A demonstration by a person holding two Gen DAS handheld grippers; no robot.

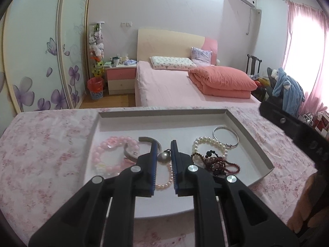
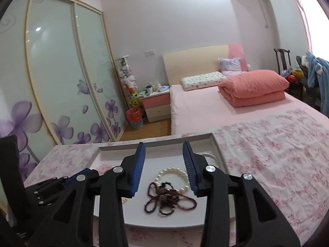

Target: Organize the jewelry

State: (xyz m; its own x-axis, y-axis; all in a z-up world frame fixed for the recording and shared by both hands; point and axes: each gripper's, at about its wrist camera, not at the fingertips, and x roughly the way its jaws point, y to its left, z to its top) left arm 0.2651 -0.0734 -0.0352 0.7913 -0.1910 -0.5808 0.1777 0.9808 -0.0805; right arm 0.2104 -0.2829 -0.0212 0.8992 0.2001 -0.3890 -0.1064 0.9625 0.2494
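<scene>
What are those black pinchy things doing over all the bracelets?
A person is sorting jewelry with a pinching tool in each hand. In the white tray lie a pink bead bracelet, a white pearl bracelet, a silver bangle and a tangle of dark red beads. The left tool hovers nearly closed above a pendant, holding nothing. The right tool is open over the dark red beads, not yet gripping.

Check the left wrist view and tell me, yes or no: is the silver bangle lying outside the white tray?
No, the silver bangle lies inside the white tray, near its far right corner.
</scene>
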